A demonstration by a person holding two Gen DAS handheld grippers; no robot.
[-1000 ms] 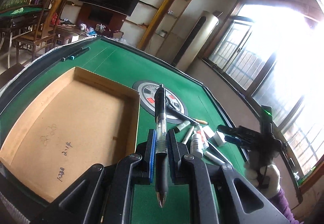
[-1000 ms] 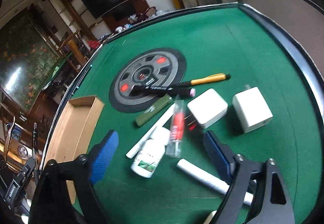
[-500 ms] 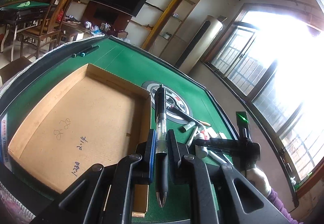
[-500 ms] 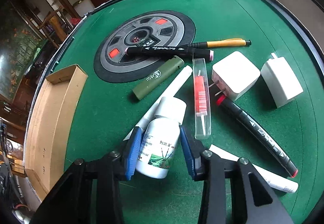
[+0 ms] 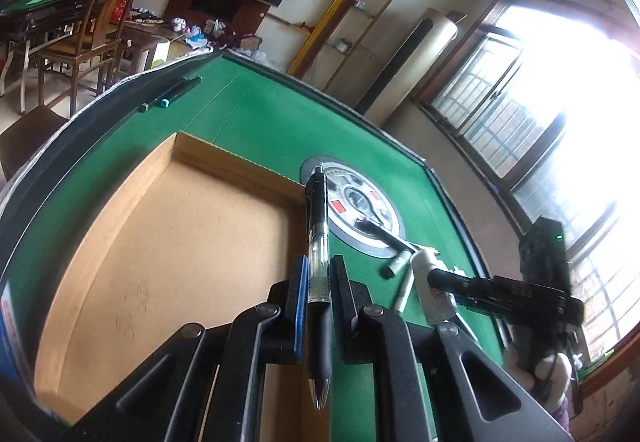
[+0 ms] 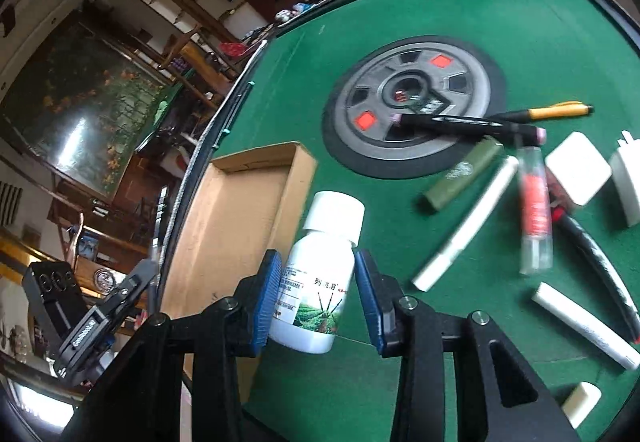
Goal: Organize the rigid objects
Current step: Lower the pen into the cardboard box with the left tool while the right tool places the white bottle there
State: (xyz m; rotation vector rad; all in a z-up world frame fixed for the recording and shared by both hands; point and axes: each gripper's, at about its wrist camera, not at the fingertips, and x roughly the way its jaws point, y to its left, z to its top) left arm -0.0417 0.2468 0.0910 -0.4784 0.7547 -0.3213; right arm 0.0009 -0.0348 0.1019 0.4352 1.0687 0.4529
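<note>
My left gripper (image 5: 318, 270) is shut on a black and clear ballpoint pen (image 5: 317, 238), which points away from me above the right wall of the brown cardboard tray (image 5: 192, 250). My right gripper (image 6: 318, 258) is shut on a white bottle (image 6: 332, 214) with a green label, held upright-tilted above the green felt beside the tray (image 6: 236, 226). In the left wrist view the right gripper (image 5: 440, 278) and the bottle (image 5: 430, 294) hang to the right of the pen. At the lower left of the right wrist view the left gripper (image 6: 120, 294) shows.
On the felt lie a black marker (image 6: 468, 122), an orange pen (image 6: 560, 110), a green tube (image 6: 464, 178), white sticks (image 6: 468, 226), a clear red-filled tube (image 6: 534, 210) and white chargers (image 6: 578, 168), near the round centre disc (image 6: 412, 102). Two markers (image 5: 172, 94) lie by the far rim.
The right gripper closed on the white bottle, lifted it off the felt and carried it towards the tray. The left gripper moved over the tray's side with the pen.
</note>
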